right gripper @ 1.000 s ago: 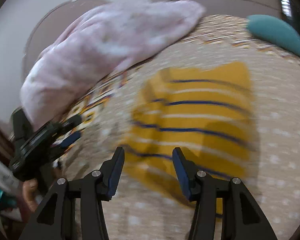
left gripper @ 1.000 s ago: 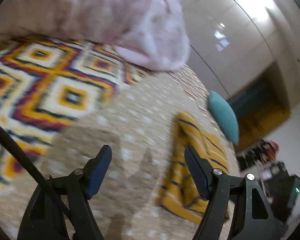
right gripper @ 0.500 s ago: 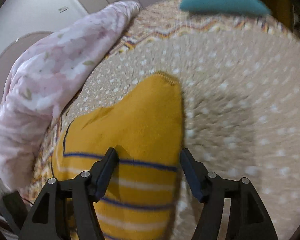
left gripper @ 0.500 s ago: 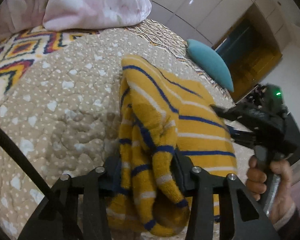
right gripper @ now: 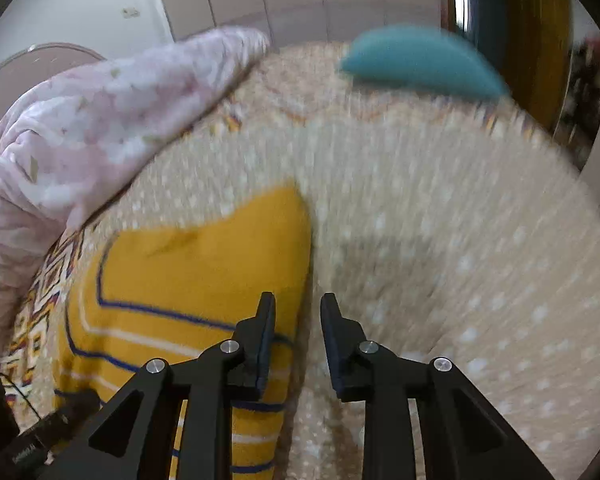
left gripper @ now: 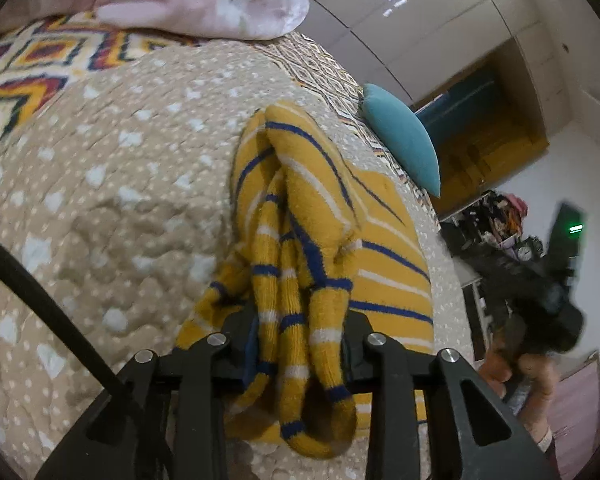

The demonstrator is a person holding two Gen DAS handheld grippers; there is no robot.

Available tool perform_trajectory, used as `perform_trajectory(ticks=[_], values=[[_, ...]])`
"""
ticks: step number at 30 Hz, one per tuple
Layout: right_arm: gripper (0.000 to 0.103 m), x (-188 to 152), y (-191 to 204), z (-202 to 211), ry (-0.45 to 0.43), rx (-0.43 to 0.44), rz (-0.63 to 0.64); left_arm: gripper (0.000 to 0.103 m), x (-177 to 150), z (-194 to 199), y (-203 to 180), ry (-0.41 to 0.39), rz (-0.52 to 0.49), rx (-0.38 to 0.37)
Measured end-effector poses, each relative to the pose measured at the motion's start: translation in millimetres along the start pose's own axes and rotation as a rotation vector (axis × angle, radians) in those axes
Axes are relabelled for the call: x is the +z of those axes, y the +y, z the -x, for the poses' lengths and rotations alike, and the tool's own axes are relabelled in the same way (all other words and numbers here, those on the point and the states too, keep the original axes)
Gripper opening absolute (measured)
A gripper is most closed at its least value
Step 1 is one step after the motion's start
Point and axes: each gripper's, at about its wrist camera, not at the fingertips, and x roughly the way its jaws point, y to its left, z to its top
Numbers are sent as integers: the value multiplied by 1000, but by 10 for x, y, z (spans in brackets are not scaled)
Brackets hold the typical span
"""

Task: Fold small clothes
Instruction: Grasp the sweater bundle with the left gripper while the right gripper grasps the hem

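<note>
A small yellow garment with blue and white stripes (left gripper: 312, 216) lies on a beige dotted quilt (left gripper: 112, 184). My left gripper (left gripper: 300, 344) is shut on a bunched fold of this garment, and its edge hangs over the fingers. In the right wrist view the same garment (right gripper: 188, 264) lies flat at the lower left. My right gripper (right gripper: 298, 320) is above the garment's right edge with the jaws narrowly apart and nothing between them. The right gripper also shows blurred at the right of the left wrist view (left gripper: 540, 292).
A pink floral blanket (right gripper: 100, 120) is heaped at the far left of the bed. A teal cushion (right gripper: 416, 64) lies at the far edge. A bright geometric patterned cover (left gripper: 28, 68) lies beyond the quilt. Wardrobe doors (left gripper: 400, 20) stand behind the bed.
My left gripper closed on the garment's edge and has lifted the fold. My right gripper's jaws have narrowed and it has shifted towards the garment's right edge.
</note>
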Motion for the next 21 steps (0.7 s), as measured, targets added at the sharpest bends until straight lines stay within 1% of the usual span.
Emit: perform_trajectory(ticks=[1, 2, 3, 4, 5, 7, 9, 11, 12, 13, 14, 15, 16, 18, 19, 20, 21], values=[[47, 50, 162, 74, -18, 19, 58, 30, -9, 5, 28, 3, 14, -11], [61, 97, 340, 108, -13, 52, 110, 31, -5, 0, 52, 3, 23, -15], [68, 129, 481, 107, 4, 89, 150, 31, -14, -2, 63, 1, 31, -19], [68, 163, 710, 72, 39, 146, 206, 31, -27, 7, 59, -2, 30, -16], [68, 180, 874, 18, 69, 172, 242, 31, -29, 3, 50, -6, 26, -12], [68, 191, 1184, -161, 129, 189, 298, 31, -40, 5, 19, -16, 9, 2], [68, 152, 1397, -329, 164, 182, 339, 31, -44, 2, -9, -23, -8, 14], [68, 113, 1587, -633, 212, 116, 386, 31, -76, 40, -47, -25, -25, 21], [54, 86, 1623, -753, 228, 82, 401, 31, -82, 44, -65, -24, -33, 23], [37, 62, 1619, -821, 240, 48, 404, 28, -82, 46, -78, -24, -36, 23], [14, 56, 1554, -848, 249, 34, 370, 25, -69, 32, -84, -23, -37, 17], [13, 83, 1456, -777, 224, 58, 309, 24, -65, 26, -92, -17, -33, 2], [12, 114, 1341, -665, 185, 61, 251, 23, -60, 27, -90, -14, -26, -17], [12, 199, 1144, -453, 109, 9, 171, 21, -48, 10, -137, -7, -22, -66], [11, 222, 1040, -284, 54, -65, 161, 20, -42, 11, -167, -4, -25, -84], [11, 231, 1007, -194, 23, -118, 168, 20, -40, 18, -192, -4, -25, -100], [11, 236, 974, -82, -16, -195, 190, 20, -45, 28, -212, -4, -22, -120]])
